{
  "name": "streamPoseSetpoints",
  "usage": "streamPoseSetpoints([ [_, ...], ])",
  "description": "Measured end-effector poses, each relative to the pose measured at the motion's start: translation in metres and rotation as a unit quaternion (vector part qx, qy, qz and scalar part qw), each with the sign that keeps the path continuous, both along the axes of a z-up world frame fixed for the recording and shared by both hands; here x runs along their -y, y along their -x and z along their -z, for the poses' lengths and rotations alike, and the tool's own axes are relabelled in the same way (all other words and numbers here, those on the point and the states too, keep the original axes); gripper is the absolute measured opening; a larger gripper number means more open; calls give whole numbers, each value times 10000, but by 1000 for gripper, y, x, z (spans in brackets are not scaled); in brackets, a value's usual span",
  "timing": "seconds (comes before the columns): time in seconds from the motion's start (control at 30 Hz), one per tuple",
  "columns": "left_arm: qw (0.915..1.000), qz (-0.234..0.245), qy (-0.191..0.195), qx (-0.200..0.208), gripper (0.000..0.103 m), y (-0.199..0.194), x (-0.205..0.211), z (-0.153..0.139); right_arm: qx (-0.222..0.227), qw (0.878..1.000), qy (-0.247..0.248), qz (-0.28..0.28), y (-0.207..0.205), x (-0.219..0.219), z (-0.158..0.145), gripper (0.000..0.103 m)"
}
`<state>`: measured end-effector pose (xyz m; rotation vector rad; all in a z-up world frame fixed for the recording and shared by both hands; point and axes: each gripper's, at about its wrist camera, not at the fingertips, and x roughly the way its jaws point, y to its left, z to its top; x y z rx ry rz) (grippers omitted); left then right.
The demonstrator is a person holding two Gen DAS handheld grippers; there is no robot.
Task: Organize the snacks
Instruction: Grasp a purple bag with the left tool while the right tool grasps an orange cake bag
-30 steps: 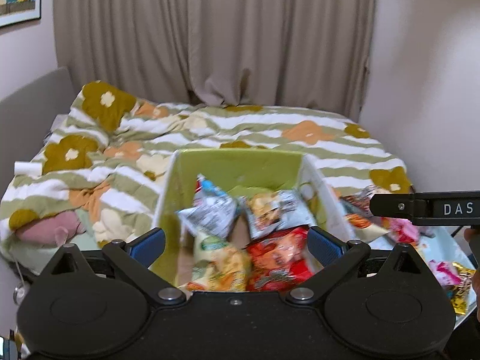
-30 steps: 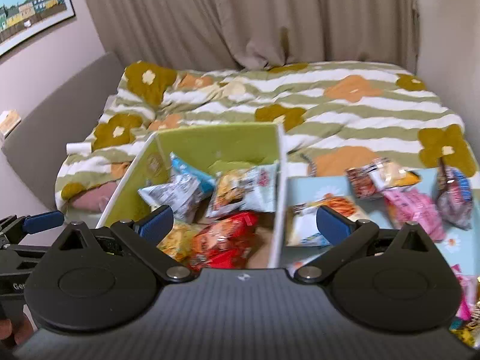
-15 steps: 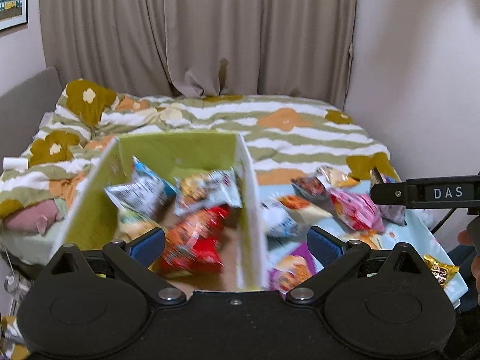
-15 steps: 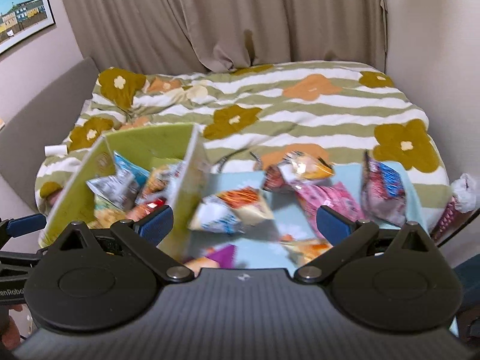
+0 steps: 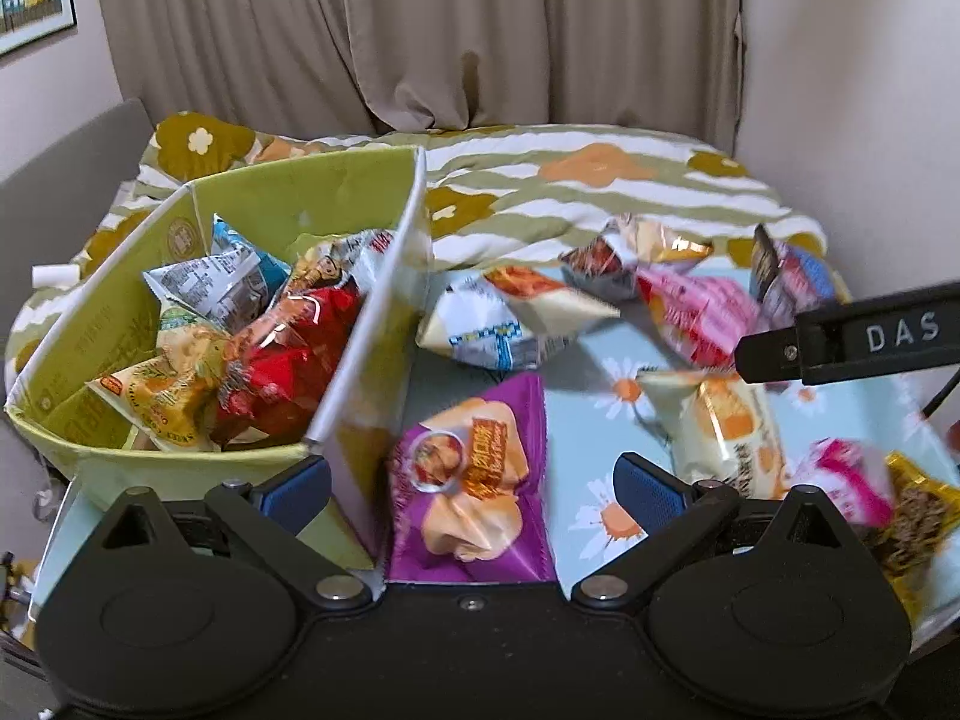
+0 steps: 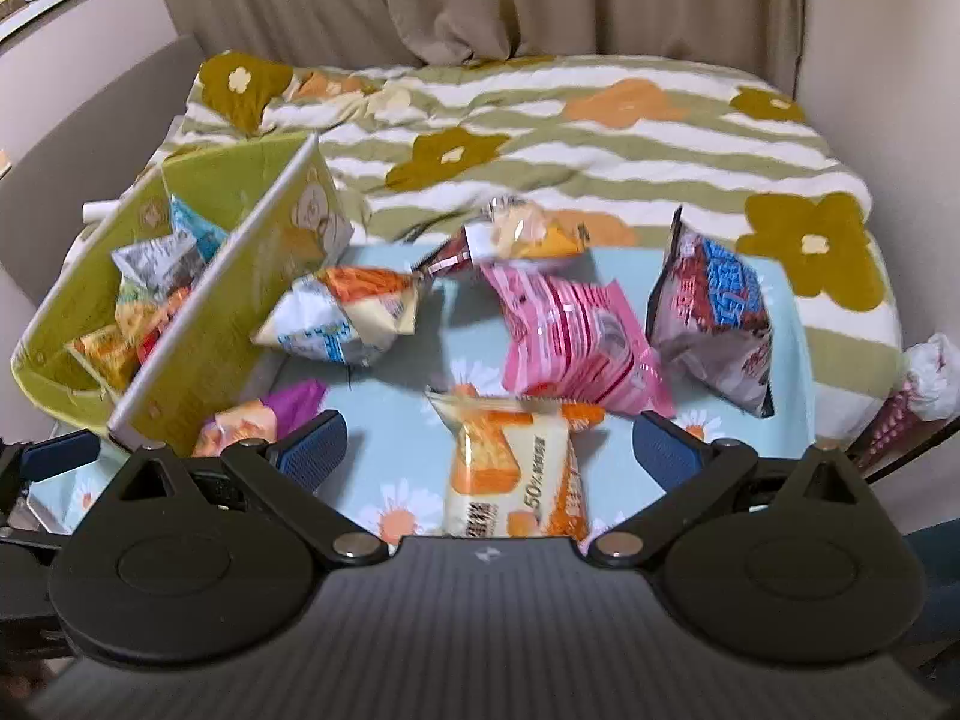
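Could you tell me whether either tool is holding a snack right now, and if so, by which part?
Nothing is held. The left tool is open above the purple packet, and the right tool is open above the orange biscuit packet.

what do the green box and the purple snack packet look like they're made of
Green box: likely thin printed cardboard, matte; its walls are flat panels with creased corners and a pale cut edge. Purple snack packet: probably glossy plastic film; it wrinkles and catches light.
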<state>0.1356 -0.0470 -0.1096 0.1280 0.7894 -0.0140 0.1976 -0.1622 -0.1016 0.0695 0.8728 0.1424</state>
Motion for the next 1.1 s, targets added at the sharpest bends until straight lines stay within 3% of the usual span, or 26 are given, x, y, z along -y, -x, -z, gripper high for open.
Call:
streamPoseSetpoints([
  [0.5, 9962, -273, -801, -207, 96, -30, 21, 65, -268, 9989, 76, -380, -30, -3, 52, 103],
  [0.6, 9953, -375, -831, -329, 83, -36, 19, 74, -353, 9987, 85, -363, -32, -3, 60, 103],
  [0.7, 9957, -399, -743, -385, 80, -39, 15, 76, -437, 9984, 98, -358, -34, -2, 66, 103],
  [0.77, 9957, -358, -761, -398, 69, -38, 16, 75, -484, 9981, 98, -357, -35, -2, 70, 103],
  [1.1, 9967, -253, -610, -470, 66, -36, 16, 69, -531, 9980, 40, -342, -40, -10, 77, 103],
])
